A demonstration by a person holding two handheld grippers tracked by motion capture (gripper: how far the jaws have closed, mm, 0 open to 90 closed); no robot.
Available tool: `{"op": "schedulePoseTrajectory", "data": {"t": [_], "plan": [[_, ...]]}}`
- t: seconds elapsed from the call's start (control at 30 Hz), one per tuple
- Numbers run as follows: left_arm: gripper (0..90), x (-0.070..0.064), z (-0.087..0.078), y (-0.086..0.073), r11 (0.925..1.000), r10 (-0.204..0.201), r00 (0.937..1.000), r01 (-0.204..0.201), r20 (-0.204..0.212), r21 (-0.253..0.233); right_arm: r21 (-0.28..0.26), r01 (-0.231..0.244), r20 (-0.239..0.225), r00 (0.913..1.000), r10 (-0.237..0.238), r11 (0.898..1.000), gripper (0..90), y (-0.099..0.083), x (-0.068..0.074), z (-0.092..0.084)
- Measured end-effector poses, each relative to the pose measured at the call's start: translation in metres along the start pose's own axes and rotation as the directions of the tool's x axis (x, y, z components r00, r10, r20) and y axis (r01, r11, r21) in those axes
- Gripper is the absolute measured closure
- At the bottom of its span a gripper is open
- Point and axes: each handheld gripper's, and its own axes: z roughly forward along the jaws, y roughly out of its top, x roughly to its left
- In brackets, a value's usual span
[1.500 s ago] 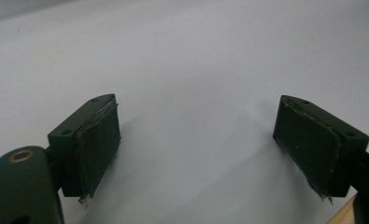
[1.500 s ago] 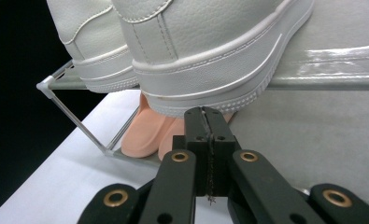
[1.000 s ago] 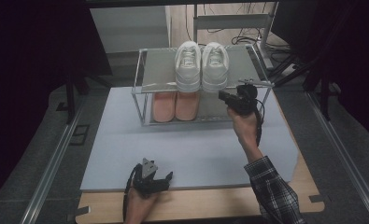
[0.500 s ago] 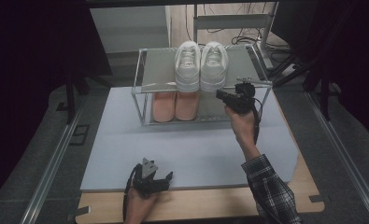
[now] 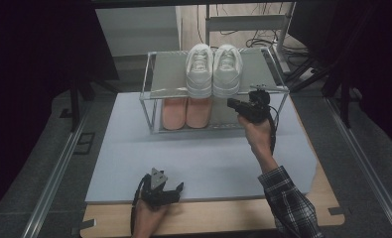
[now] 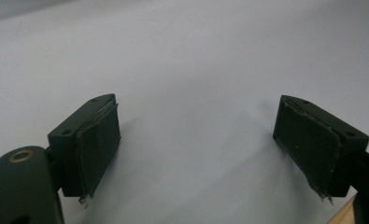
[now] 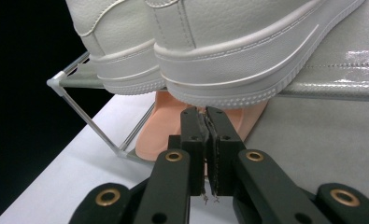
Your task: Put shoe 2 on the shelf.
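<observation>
At the two o'clock corner of the metal-framed two-tier shoe rack (image 5: 156,87), the right tongs (image 7: 205,116) sit pressed together on nothing, just under the white leather sneakers (image 5: 213,69) on top. Peach shoes (image 5: 186,113) sit below. At six o'clock, the left tongs (image 6: 196,149) gape wide over the pale desk (image 5: 134,148).

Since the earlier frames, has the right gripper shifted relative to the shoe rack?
No. The right gripper stays beside the rack, at its lower shelf's right front, jaws shut and empty.

My right gripper (image 5: 231,103) has edged left along the rack (image 5: 151,79) front, nearer the pink shoes (image 5: 186,113) on the lower shelf (jaws just cracked a hair, nothing between them).
</observation>
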Motion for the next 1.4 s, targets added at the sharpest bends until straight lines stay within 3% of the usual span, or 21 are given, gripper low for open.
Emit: {"op": "schedulePoseTrajectory", "data": {"t": [0.53, 1.4], "plan": [[14.9, 0.000, 0.000, 0.000, 1.0000, 0.003, 1.0000, -0.003, 0.000, 0.003, 0.003, 0.019, -0.004, 0.9998, -0.019, 1.000, 74.9, -0.005, -0.009, -0.016], [14.9, 0.000, 0.000, 0.000, 1.0000, 0.003, 1.0000, -0.003, -0.001, 0.002, 0.015, 0.069, -0.045, 0.9966, -0.068, 0.998, 44.1, -0.019, -0.017, -0.039]]}}
